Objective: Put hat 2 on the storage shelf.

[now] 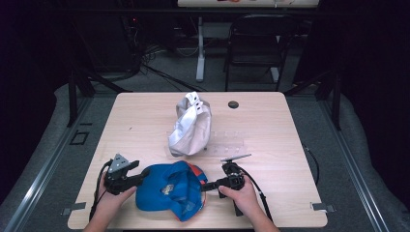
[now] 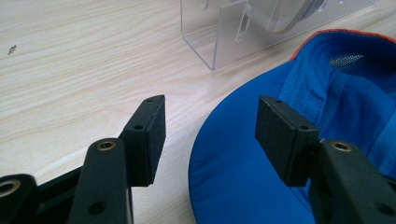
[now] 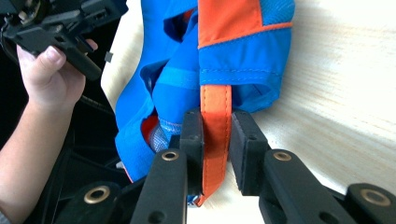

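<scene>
A blue cap (image 1: 169,191) with orange trim lies upside down near the table's front edge, between my two grippers. My left gripper (image 1: 142,175) is at the cap's left side. In the left gripper view its jaws (image 2: 212,112) stand wide apart, with the edge of the blue brim (image 2: 233,186) lying flat between and below them. My right gripper (image 1: 205,186) is at the cap's right side. In the right gripper view it (image 3: 216,116) is shut on the cap's orange strap (image 3: 215,102), a pad against each face.
A white cap (image 1: 191,128) rests on a clear acrylic stand (image 1: 227,145) at mid-table, just behind the blue cap. A small black disc (image 1: 233,104) lies at the back. A dark chair (image 1: 258,43) stands beyond the table (image 1: 145,116).
</scene>
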`<state>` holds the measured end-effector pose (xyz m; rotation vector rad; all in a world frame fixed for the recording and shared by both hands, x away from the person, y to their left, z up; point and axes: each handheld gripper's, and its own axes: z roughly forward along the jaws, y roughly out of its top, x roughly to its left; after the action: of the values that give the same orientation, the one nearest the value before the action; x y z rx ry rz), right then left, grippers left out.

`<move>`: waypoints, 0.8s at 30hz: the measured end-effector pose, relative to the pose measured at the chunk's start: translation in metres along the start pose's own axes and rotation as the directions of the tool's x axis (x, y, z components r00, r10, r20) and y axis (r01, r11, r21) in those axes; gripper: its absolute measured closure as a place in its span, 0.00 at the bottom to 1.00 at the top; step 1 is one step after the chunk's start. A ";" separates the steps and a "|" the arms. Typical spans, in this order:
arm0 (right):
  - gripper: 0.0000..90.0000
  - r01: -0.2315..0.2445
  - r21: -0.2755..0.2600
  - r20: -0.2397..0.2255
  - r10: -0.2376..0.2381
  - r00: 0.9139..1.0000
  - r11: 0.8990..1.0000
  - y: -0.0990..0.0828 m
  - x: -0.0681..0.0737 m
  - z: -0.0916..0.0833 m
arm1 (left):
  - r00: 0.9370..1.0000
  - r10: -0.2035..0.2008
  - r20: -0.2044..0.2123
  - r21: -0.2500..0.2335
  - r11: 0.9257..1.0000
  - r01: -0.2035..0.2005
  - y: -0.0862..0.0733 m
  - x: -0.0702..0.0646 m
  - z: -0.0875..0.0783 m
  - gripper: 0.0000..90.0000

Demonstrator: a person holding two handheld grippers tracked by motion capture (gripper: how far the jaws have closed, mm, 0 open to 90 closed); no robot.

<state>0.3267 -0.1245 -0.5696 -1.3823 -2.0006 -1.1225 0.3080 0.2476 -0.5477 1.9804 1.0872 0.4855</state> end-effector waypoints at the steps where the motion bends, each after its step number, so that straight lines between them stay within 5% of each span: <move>1: 0.86 -0.001 -0.012 0.008 0.002 1.000 1.000 0.000 0.001 -0.001 | 1.000 0.000 0.000 0.000 1.000 0.000 0.000 0.000 0.000 0.48; 4: 0.86 0.017 -0.014 0.071 -0.016 0.997 1.000 0.001 0.004 -0.006 | 1.000 0.002 -0.002 -0.003 1.000 -0.002 0.000 0.000 0.000 0.48; 5: 0.86 -0.001 -0.042 0.043 0.002 0.999 0.999 0.001 0.005 -0.005 | 1.000 0.002 -0.002 -0.005 1.000 -0.002 0.000 0.000 0.000 0.48; 8: 0.86 -0.003 -0.059 0.055 0.006 0.998 0.998 0.002 0.007 -0.011 | 1.000 -0.001 -0.001 -0.001 1.000 0.001 0.000 0.001 -0.001 0.48; 15: 0.86 -0.140 -0.112 -0.033 0.137 0.990 0.984 0.007 -0.004 -0.026 | 1.000 0.004 -0.007 -0.003 1.000 -0.004 0.000 0.001 0.000 0.48; 19: 0.81 -0.191 -0.080 -0.062 0.186 0.981 0.978 0.007 -0.012 -0.023 | 1.000 0.007 -0.003 0.003 1.000 -0.007 0.000 0.000 0.001 0.48; 20: 0.80 -0.169 -0.055 -0.081 0.164 0.983 0.984 0.007 -0.014 -0.021 | 1.000 0.007 -0.003 0.002 1.000 -0.007 0.000 0.000 0.001 0.48; 24: 0.78 -0.156 -0.016 -0.028 0.156 0.987 0.988 0.006 -0.015 -0.012 | 1.000 0.007 -0.005 0.002 1.000 -0.006 -0.001 -0.002 0.003 0.49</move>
<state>0.3377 -0.1420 -0.5717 -1.4966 -1.8321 -1.0859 0.3081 0.2447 -0.5496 1.9861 1.0853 0.4936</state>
